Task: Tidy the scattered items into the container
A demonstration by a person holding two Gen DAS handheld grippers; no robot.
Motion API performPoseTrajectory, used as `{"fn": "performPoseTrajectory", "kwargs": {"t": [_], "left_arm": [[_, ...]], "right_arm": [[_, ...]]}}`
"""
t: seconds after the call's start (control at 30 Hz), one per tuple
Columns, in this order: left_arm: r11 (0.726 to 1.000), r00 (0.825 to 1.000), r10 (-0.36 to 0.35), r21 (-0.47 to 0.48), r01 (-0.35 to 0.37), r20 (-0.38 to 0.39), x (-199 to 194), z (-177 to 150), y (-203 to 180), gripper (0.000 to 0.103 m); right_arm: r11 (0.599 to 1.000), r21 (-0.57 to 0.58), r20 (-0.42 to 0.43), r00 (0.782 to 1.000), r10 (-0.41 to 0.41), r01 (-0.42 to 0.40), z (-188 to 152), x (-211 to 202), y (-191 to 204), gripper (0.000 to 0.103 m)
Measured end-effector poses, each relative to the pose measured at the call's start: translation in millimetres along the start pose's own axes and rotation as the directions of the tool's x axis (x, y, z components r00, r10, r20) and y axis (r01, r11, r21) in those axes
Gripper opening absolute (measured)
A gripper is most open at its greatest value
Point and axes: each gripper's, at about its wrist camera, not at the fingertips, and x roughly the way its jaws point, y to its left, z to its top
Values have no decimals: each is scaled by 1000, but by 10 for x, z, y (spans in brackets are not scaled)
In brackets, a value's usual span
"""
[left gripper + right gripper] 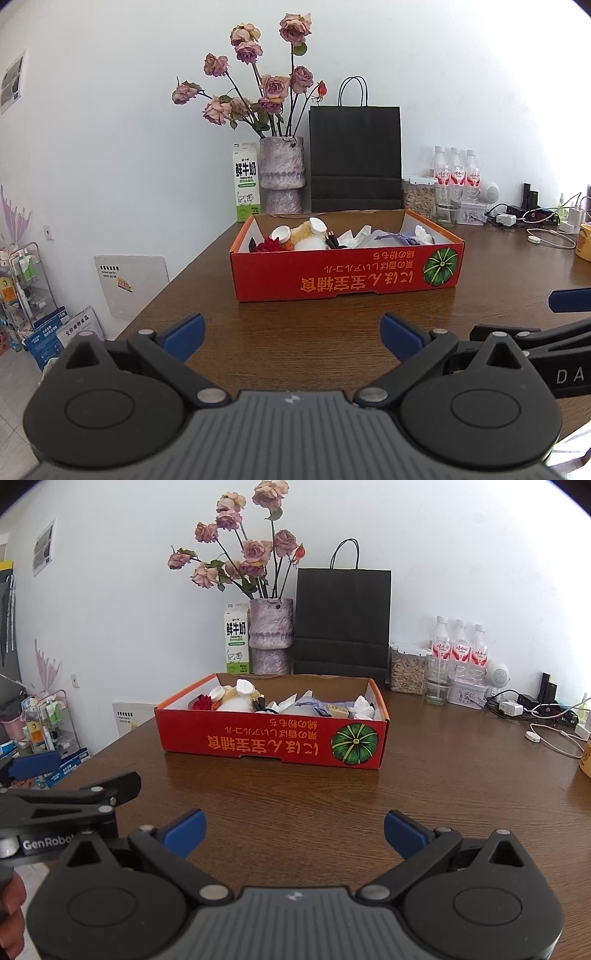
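Wood table (pixel 295 343) under both your claws, white wall behind. Your left claw (pixel 291 338) spread wide, grasping nothing; bare wood between blue pads (pixel 184 334). Your right claw (pixel 294 832) likewise released, empty. Red box (pixel 347 271) straight ahead of both claws, well apart from tips, already full of small items: plush, caps, tissue, purple pouch. Vase (pixel 282 173), milk carton (pixel 245 181), black bag (pixel 355 157) beyond box, at wall

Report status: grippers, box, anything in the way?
Left gripper and right gripper open, empty. Red cardboard box holds the items. Bare table between, nothing blocking.
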Motion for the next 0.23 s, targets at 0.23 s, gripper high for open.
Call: {"fn": "performPoseTrajectory", "kwargs": {"t": [0.23], "left_arm": [[1000, 1000, -15, -14, 15, -3, 7, -12, 14, 103]], "right_arm": [[1000, 5, 0, 1000, 0, 0, -8, 4, -16, 103]]}}
